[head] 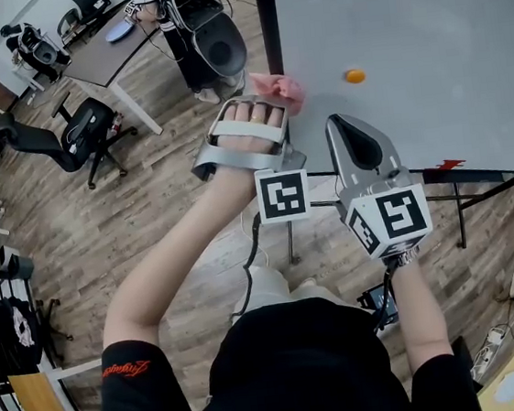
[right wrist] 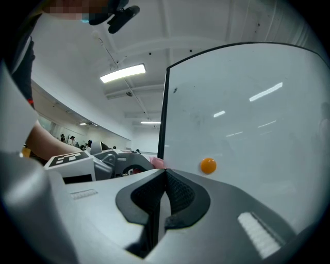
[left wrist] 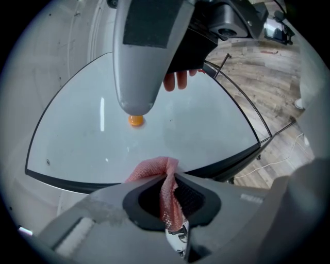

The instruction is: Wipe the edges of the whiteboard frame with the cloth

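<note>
Head view: left gripper (head: 266,102) pinches pink cloth (head: 284,87) at the whiteboard frame (head: 266,24); right gripper (head: 347,125) clenched, empty. Orange dot (head: 355,75) sits on the board.

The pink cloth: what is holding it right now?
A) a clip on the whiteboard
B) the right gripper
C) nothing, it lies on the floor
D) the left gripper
D: in the left gripper view the pink cloth sits pinched between the shut jaws of the left gripper; the right gripper is shut on nothing.
</note>
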`<move>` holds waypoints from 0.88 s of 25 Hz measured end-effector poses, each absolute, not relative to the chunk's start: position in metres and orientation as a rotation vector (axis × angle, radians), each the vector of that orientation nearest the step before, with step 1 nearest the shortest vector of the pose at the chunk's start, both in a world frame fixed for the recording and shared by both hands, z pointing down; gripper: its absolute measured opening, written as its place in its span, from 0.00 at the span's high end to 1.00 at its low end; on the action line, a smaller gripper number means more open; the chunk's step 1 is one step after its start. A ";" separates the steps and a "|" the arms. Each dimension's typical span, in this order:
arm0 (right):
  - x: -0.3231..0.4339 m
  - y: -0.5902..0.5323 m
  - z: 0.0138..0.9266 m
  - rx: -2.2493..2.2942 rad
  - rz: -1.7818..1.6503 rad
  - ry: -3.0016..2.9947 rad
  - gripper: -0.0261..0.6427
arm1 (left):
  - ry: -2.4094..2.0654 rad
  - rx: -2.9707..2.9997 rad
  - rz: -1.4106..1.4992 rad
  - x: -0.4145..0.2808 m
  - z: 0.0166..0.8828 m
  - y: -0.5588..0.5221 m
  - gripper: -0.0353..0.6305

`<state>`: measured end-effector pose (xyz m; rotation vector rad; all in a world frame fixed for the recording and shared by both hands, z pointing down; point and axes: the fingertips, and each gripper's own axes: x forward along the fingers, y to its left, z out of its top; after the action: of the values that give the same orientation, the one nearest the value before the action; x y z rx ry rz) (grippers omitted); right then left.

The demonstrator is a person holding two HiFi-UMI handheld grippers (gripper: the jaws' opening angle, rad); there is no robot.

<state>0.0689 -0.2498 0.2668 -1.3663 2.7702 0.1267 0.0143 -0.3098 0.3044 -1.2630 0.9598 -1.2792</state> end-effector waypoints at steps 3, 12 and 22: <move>0.072 -0.250 0.273 -1.369 0.114 2.776 0.96 | 0.959 -1.274 -1.288 0.017 0.313 -0.309 0.91; 0.076 -0.249 0.287 -1.375 0.084 2.788 0.96 | 0.968 -1.311 -1.303 0.025 0.329 -0.307 0.91; 0.073 -0.256 0.294 -1.384 0.054 2.800 0.96 | 0.954 -1.327 -1.326 0.020 0.341 -0.311 0.91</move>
<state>0.0731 -0.2557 0.2945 -1.3842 2.8003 0.0538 0.0202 -0.3108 0.3408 -1.3275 0.9540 -1.3255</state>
